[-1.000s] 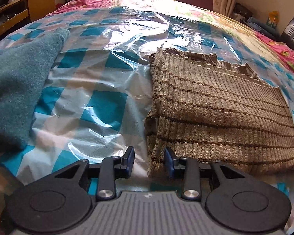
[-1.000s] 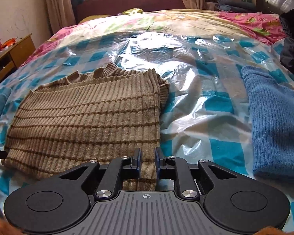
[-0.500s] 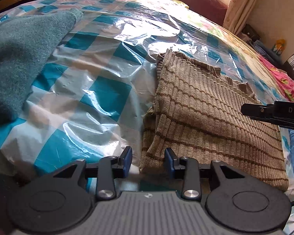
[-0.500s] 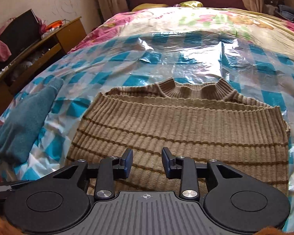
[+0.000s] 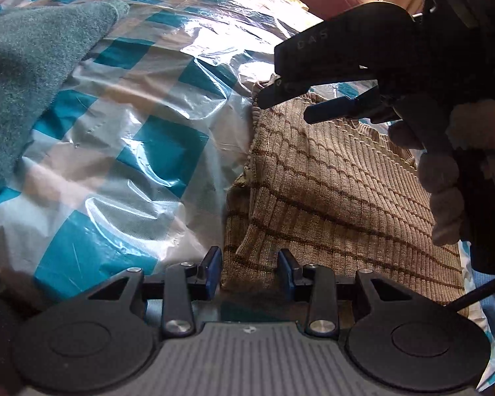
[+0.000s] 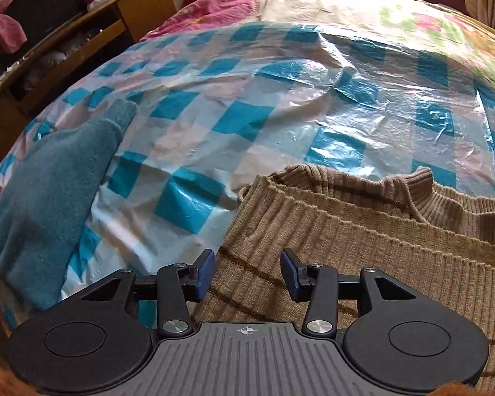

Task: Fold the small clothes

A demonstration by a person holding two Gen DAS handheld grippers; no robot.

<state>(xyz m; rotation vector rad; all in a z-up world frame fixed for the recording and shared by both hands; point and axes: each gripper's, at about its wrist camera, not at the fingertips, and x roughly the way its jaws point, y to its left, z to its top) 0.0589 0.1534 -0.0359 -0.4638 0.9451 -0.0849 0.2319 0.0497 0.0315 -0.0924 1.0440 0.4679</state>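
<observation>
Checked blue-and-white plastic sheet [image 6: 244, 122] — tan ribbed striped sweater [image 5: 330, 198] runs rightward; both grippers, left gripper [image 5: 250, 269] and right gripper [image 6: 246, 272], half-open and empty, straddle its left edge, right's jaws just widened.

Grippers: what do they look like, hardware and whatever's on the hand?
Both the left gripper and the right gripper are black, with blue pads, silver pivot screws, round side discs and a ribbed grey deck. Pale lettering marks the right body; a thin black cable trails; fuzzy glove.
</observation>
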